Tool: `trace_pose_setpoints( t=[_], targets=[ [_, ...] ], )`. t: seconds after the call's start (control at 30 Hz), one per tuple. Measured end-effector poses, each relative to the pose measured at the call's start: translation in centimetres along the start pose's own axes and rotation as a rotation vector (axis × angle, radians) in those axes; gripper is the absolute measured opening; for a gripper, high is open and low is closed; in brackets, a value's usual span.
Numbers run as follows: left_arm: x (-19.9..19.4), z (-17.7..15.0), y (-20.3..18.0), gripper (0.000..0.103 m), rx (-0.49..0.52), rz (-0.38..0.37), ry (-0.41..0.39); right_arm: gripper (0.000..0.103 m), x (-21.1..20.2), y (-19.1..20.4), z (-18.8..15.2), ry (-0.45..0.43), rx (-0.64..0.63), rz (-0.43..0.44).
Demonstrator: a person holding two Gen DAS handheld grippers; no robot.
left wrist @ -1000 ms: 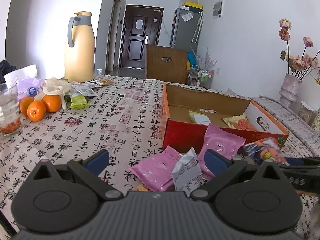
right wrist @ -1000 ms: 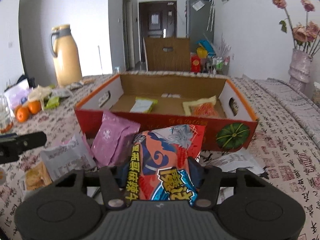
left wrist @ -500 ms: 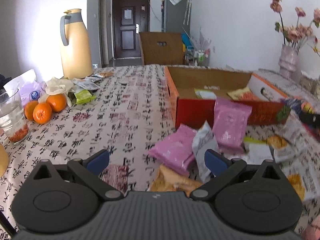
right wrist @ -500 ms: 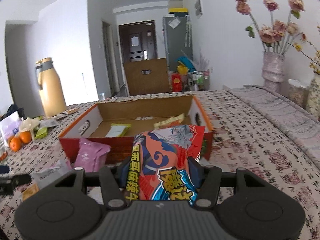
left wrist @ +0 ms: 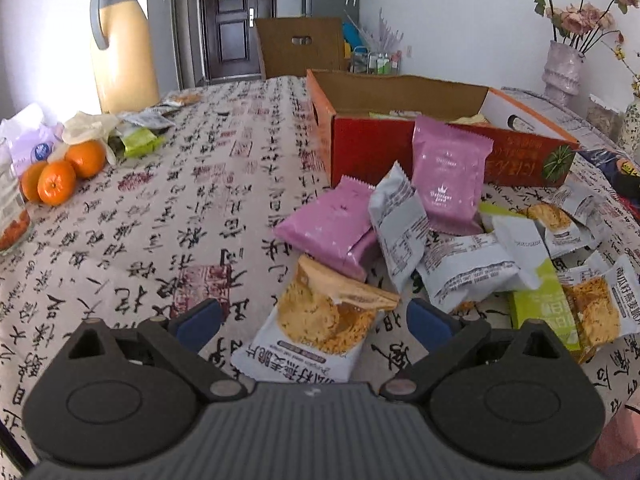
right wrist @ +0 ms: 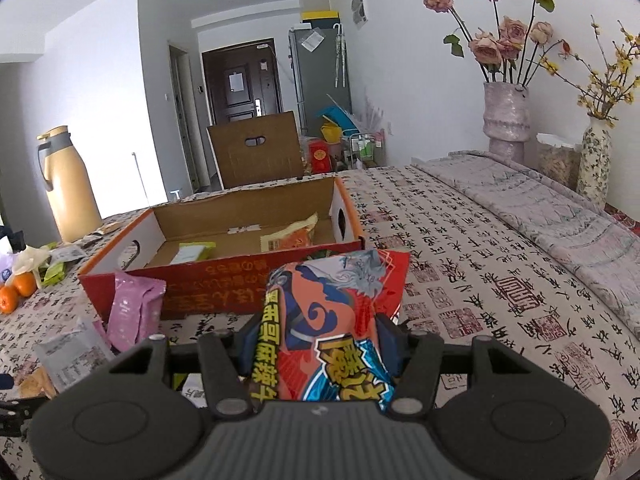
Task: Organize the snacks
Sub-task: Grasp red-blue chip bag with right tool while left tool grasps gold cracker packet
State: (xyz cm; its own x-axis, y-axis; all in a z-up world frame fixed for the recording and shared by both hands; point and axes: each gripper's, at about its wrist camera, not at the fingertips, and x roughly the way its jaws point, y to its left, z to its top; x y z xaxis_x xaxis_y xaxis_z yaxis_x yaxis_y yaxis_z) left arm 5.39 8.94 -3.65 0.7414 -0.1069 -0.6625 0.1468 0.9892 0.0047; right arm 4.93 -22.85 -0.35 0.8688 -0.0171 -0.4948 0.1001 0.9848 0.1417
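White walls, dark door beyond.

Your right gripper is clamped on a red and blue snack packet, which stands up between the pads and hides the middle of your view. Just beyond the packet sits the red cardboard box, open on top, with a green packet and an orange packet on its floor. Ahead and to the gripper's left, a pink packet leans on the box front, with a grey packet nearer you. Far left lie oranges.
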Motion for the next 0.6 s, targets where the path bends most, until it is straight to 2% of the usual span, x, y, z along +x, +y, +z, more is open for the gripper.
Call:
trace_pose_setpoints(
  t=[0.2, 0.27, 0.4, 0.6],
  targets=[
    [0.2, -0.5, -0.5, 0.083, 0.001, -0.004, 0.013, 0.056, 0.0, -0.5, -0.3, 0.006, 0.01, -0.001],
    [0.0, -0.6, -0.6, 0.075, -0.004, -0.008, 0.009, 0.056, -0.1, -0.6, -0.4, 0.009, 0.01, 0.002],
    [-0.5, -0.5, -0.8, 0.047, 0.005, -0.008, 0.005, 0.056, -0.2, -0.7, -0.6, 0.011, 0.014, 0.007],
    [-1.3, -1.3, -2.2, 0.04, 0.036, 0.032, -0.021, 0.056, -0.7, -1.3, -0.9, 0.008, 0.029, 0.009]
  ],
)
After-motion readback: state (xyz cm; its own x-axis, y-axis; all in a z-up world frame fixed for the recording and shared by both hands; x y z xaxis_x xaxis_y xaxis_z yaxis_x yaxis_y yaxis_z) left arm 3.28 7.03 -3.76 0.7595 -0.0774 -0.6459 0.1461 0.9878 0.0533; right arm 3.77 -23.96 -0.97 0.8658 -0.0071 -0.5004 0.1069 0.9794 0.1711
